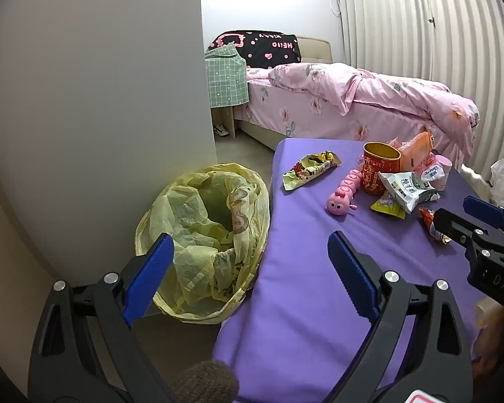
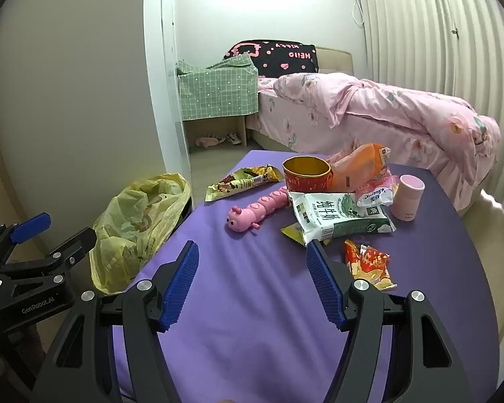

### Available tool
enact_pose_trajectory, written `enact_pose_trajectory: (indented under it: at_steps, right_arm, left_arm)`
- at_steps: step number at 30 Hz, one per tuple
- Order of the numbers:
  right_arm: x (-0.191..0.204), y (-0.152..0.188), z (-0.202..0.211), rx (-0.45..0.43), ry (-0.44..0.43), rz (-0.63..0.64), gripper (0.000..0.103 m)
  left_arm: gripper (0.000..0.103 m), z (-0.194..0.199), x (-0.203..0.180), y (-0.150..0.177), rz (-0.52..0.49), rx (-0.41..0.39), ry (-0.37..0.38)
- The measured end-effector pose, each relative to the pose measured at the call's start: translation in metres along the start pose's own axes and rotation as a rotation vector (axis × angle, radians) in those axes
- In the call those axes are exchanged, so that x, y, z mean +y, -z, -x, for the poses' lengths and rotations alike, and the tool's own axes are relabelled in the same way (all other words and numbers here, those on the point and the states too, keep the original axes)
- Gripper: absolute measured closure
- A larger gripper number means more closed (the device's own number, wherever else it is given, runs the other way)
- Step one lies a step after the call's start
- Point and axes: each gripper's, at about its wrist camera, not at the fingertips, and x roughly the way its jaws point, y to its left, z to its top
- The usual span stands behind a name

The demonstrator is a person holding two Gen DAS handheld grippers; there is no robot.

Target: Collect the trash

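Both the left gripper and right gripper are hovering wide open, empty, before any pickup. The red snack wrapper, nearest the lined bin, probably comes first.

Near half of desk bare, free passage. Clutter at 12–2: red tub, milk pouch, pink caterpillar toy. Bin at 9.

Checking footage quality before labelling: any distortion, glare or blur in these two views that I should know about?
Left wrist view: strong fisheye bends the curtain, corners are vignetted black, and a blurred dark object sits at the bottom edge. Right wrist view: the same curvature, the back wall is washed out bright, and the wrappers on the purple table stay sharp.
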Motion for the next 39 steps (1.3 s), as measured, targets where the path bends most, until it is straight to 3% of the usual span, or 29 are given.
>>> enact_pose_trajectory:
  at_steps: [39]
  right_arm:
    - [-0.0066, 0.0, 0.0015, -0.004, -0.015, -0.029, 0.04]
  left_arm:
    - [0.014, -0.0011, 0.0006, -0.0019, -0.002, 0.002, -0.018]
